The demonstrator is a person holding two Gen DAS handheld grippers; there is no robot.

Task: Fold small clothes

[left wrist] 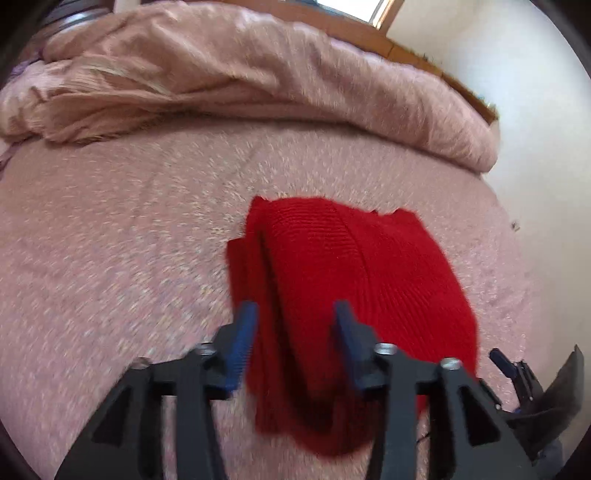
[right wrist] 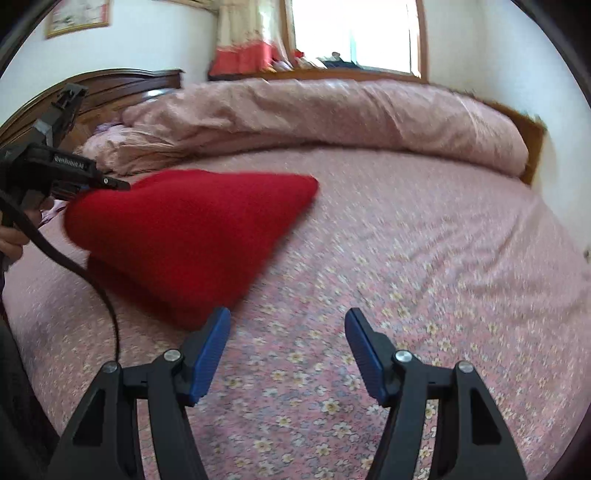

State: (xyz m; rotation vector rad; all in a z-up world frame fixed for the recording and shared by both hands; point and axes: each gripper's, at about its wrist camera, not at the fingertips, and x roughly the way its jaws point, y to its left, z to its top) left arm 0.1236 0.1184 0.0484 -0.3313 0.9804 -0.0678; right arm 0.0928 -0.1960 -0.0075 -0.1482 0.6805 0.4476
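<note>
Left gripper [left wrist: 293,321]: at the bottom of the left wrist view, its two blue fingers [left wrist: 242,345] stand apart, released. Red knit cloth fills the gap between them and sags below, blurred; whether the fingers touch it, I cannot tell. In the right wrist view this gripper shows at the left edge of the frame, its black tip against the top left corner of the cloth.

Right gripper [right wrist: 288,325]: at the bottom of the right wrist view, blue fingers [right wrist: 210,354] spread wide with nothing between them, above the bedsheet. The left finger's tip sits just beside the lowest corner of the cloth.

Red sweater [right wrist: 184,236]: a small folded red knit piece, left of centre in the right wrist view. It looks like a tilted triangle, high at the left gripper, sloping down to the sheet at the right and at the bottom. In the left wrist view [left wrist: 351,280] it lies in the lower centre, ribbed, with layered folds along its left side.

Bedsheet [right wrist: 406,295]: pink with small pale flowers, covering the bed under the sweater and both grippers.

Cable [right wrist: 92,288]: black, curving down from the left gripper across the lower left of the right wrist view.

Duvet [right wrist: 332,114]: pink, rolled in a long bundle across the far side of the bed.

Headboard [right wrist: 122,85]: dark wood, upper left.

Window [right wrist: 354,33]: bright, top centre, a curtain [right wrist: 247,37] with a red band to its left.
</note>
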